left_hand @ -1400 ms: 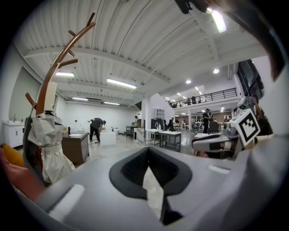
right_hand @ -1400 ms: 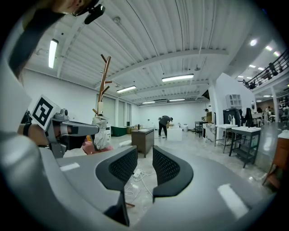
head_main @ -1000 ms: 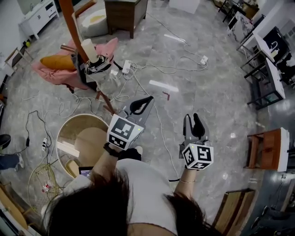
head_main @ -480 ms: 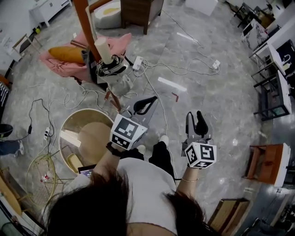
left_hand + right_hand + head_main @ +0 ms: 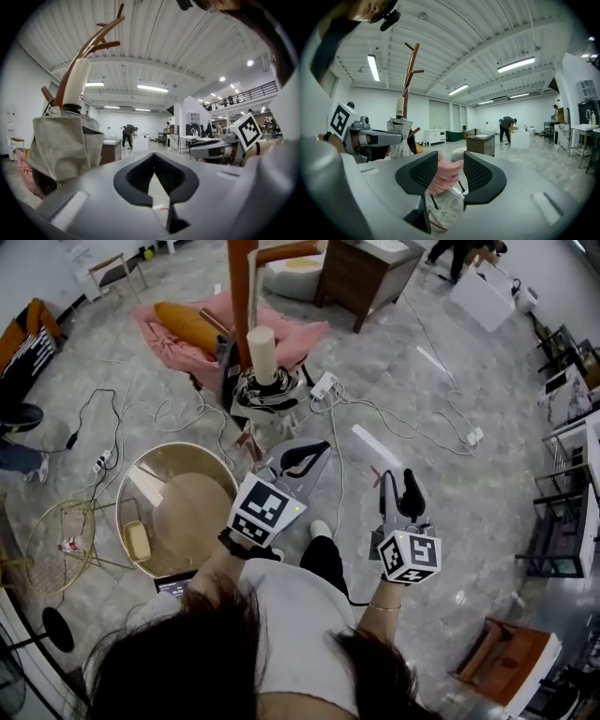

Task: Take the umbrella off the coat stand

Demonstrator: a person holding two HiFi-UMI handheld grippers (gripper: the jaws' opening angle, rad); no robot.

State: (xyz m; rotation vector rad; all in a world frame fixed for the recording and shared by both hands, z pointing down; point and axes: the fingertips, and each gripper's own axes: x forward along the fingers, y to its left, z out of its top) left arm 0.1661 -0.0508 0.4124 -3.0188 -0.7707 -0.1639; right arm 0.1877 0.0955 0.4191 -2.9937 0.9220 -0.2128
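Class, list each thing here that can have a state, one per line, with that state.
Coat stand: upright.
Umbrella: folded, not yet taken off.
Left gripper: jaws together, empty.
Right gripper: jaws apart, just been opening, nothing gripped between them.

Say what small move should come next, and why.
Probably carry the right gripper forward toward the handle of the umbrella. The umbrella hangs on the coat stand, and both grippers are well short of it. The right gripper's jaws have just been opening and stand apart with nothing between them; the left gripper is shut.
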